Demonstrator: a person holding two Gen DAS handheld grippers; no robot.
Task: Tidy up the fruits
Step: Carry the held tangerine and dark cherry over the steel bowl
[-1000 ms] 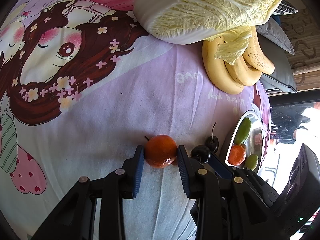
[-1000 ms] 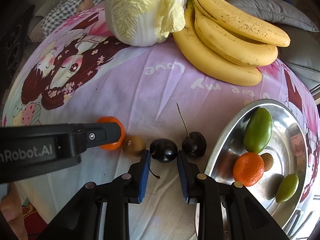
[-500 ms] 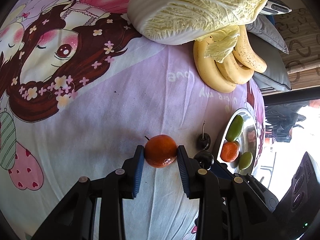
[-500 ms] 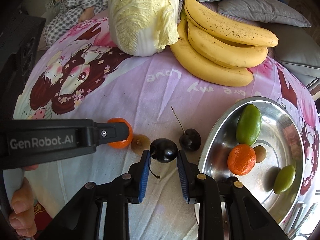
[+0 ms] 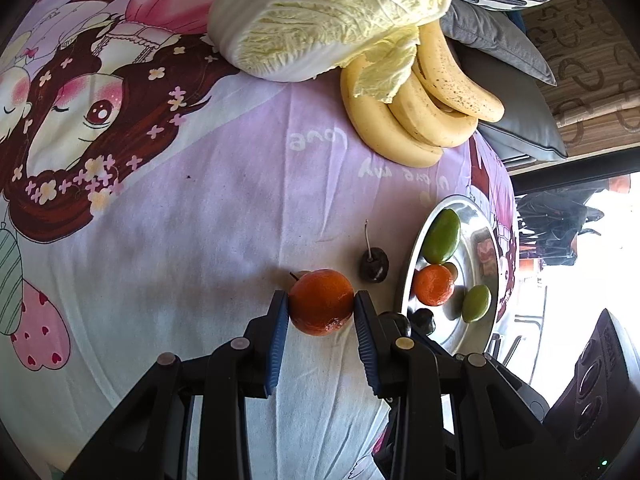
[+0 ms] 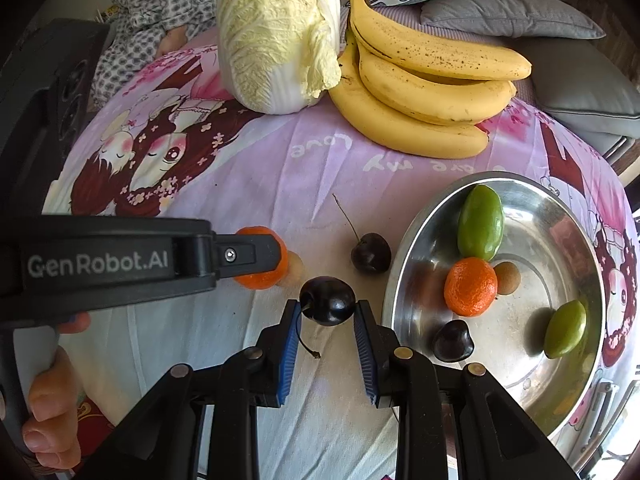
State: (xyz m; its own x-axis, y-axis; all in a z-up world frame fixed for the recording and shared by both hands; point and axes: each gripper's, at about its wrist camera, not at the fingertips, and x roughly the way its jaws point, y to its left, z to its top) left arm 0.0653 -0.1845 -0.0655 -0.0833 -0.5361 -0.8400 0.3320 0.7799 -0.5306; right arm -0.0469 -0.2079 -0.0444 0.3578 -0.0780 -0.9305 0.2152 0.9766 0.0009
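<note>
fruit gathering is mid-way; the left tool (image 5: 321,307) pinches a tangerine (image 5: 321,301) between its blue pads, the right tool (image 6: 327,312) clamps a dark cherry (image 6: 327,300), both low over the pink printed sheet (image 6: 256,168); next, i judge, each goes across to the steel bowl (image 6: 568,236) and lets go over its floor; in the bowl: two green fruits, one tangerine, one cherry, one small brown fruit; on the sheet: one stemmed cherry (image 6: 371,253), what may be another brown fruit half hidden by the left tool, one cabbage (image 6: 276,36), three bananas (image 6: 424,92).
</note>
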